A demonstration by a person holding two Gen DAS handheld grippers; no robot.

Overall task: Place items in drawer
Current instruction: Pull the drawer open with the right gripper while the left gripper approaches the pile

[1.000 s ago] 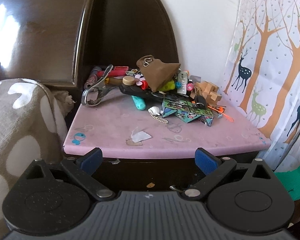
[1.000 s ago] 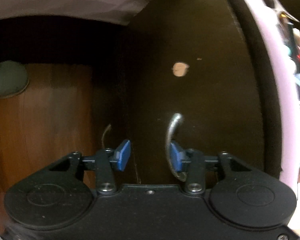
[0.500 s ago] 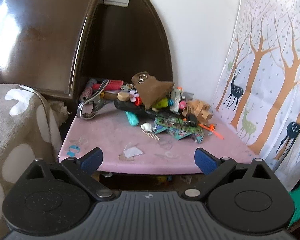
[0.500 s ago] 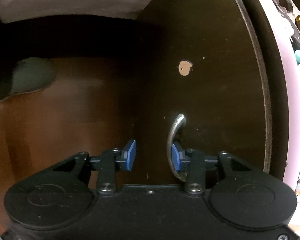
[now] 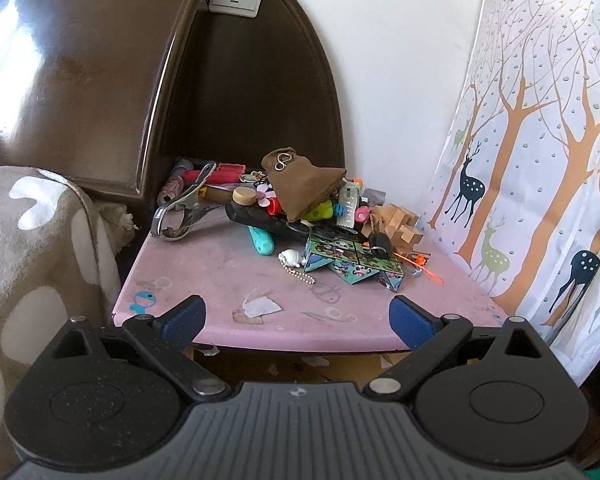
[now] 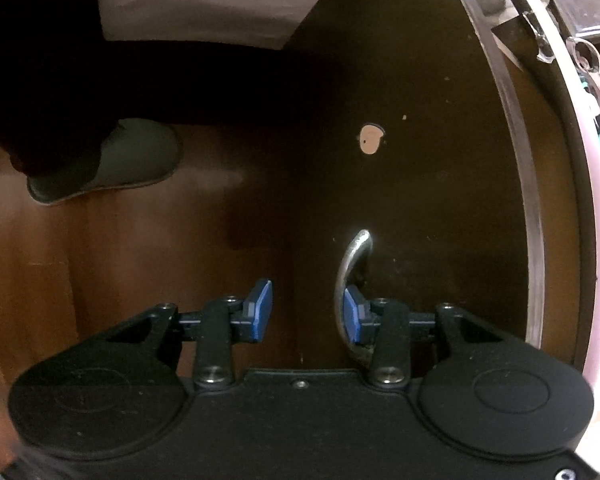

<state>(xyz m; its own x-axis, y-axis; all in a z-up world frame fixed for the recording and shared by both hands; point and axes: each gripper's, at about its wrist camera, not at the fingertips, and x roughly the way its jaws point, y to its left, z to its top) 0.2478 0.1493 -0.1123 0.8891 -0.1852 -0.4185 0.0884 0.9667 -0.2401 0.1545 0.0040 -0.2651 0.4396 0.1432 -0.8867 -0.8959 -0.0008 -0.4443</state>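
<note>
Here the right gripper (image 6: 306, 314) has one pad hooked behind the drawer's stiff metal handle (image 6: 350, 280), jaws part-open, unclamped; left gripper (image 5: 296, 320) jaws gape empty.

My right tool (image 6: 306, 314) has drawn the dark drawer front (image 6: 412, 184) out from under the pink surface (image 5: 228, 276): a second ago front and top edge sat close together, now a strip of the drawer's inside (image 6: 556, 200) shows between them. In my left view the dark front once filled the space below the surface's near edge; now that space is open and lighter. My tool's jaws have narrowed, one finger (image 6: 354, 314) hooked behind the metal handle (image 6: 350, 276). The slipper (image 6: 112, 160) sits lower and larger.
</note>
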